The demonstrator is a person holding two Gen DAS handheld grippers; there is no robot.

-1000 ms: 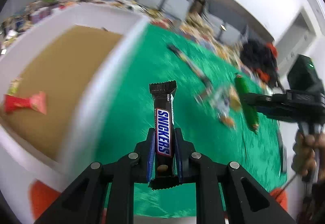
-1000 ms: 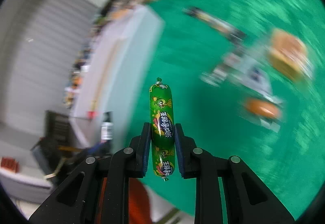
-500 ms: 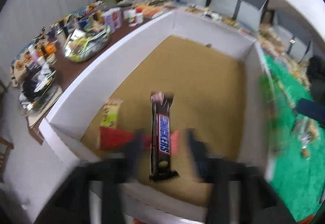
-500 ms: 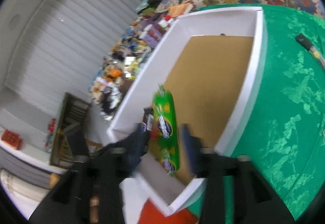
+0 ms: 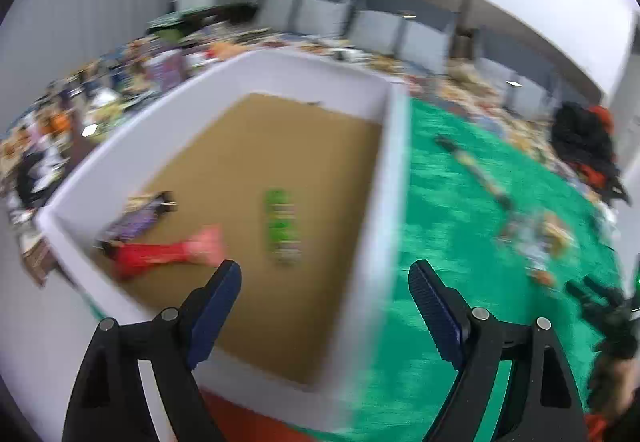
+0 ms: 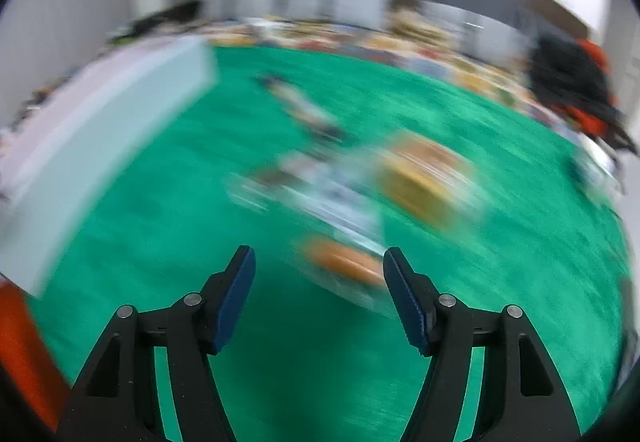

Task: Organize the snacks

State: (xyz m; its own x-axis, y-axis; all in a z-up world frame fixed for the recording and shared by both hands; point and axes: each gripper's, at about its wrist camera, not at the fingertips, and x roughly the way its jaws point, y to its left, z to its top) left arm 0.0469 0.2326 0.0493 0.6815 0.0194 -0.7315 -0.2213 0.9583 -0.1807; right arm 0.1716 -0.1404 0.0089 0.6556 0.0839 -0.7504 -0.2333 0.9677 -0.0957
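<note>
Left gripper: jaws just opened further, wide apart, nothing between them, above the near edge of the box.
Right gripper: jaws have just opened further, empty, over the green cloth.
White box: left of the cloth.
In the box: green sausage stick, red wrapper, dark bar at far left.
Loose snacks: blurred, on the cloth, right of the box.

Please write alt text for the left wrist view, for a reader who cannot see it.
The open, empty left gripper hangs over a white cardboard box holding a blurred green sausage snack, a red wrapper and a dark bar. More snacks lie on the green cloth beside it.
</note>
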